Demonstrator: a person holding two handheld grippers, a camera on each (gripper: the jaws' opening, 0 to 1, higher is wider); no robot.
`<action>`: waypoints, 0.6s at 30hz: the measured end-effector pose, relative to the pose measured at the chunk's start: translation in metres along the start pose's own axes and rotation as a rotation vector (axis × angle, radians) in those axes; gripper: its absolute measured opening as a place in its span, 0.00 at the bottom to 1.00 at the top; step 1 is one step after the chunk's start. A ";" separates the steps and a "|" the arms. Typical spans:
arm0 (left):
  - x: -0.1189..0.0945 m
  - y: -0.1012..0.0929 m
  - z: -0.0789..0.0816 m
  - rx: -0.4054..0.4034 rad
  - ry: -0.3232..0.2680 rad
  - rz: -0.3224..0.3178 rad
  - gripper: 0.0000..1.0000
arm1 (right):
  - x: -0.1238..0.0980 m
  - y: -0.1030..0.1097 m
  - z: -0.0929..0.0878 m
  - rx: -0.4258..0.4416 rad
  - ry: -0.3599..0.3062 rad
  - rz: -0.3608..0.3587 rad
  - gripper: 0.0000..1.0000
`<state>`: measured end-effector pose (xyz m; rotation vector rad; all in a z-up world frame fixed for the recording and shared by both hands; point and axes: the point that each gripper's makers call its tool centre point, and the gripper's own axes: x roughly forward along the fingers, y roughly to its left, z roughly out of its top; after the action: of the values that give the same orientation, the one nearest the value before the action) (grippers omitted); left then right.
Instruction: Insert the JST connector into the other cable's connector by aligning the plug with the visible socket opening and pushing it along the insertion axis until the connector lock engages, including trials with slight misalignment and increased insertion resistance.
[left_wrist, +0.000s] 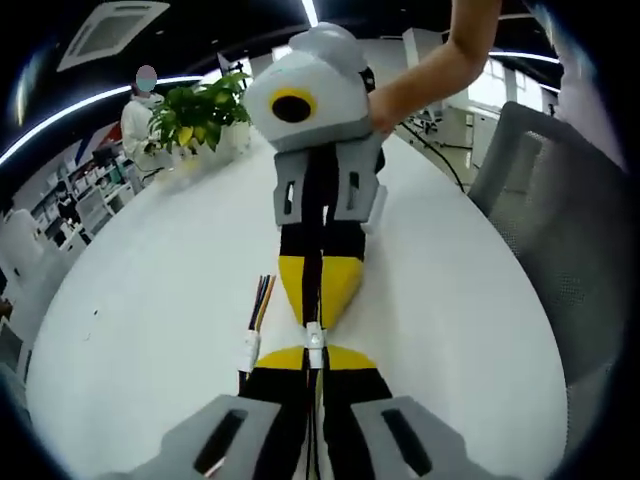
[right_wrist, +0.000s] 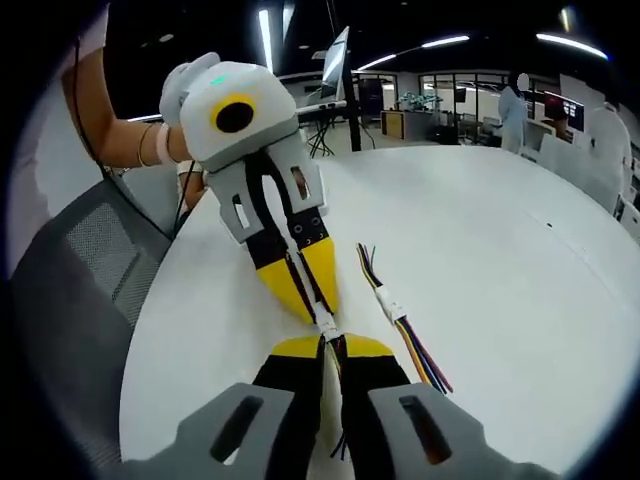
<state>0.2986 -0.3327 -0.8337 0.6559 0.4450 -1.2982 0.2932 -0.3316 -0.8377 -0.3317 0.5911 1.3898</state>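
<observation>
Two grippers, grey, black and yellow

Left gripper (left_wrist: 314, 372) and right gripper (right_wrist: 335, 352) have yellow tips, black jaws, grey slotted blocks.

White table (left_wrist: 150, 300), grey chair (left_wrist: 560, 230), potted plant (left_wrist: 195, 110), ceiling strip lights (right_wrist: 265, 35).

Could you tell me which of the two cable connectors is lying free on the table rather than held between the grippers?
The multicoloured cable's white connector lies free on the white table, beside the grippers; the other connector sits pinched between the meeting yellow fingers.

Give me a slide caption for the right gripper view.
Two grippers meet tip to tip over a white connector on the table, a spare cable lying beside them.
</observation>
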 end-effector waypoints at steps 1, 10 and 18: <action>0.000 0.000 -0.001 -0.003 0.001 0.001 0.00 | 0.000 0.000 0.000 -0.002 -0.001 -0.002 0.02; 0.003 0.016 -0.002 0.001 0.015 0.023 0.00 | 0.003 -0.012 0.007 -0.008 -0.020 -0.041 0.02; 0.007 0.021 -0.007 -0.002 0.031 0.013 0.00 | 0.008 -0.017 0.005 -0.009 -0.020 -0.053 0.03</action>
<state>0.3212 -0.3301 -0.8395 0.6774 0.4663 -1.2767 0.3116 -0.3253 -0.8401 -0.3381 0.5565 1.3439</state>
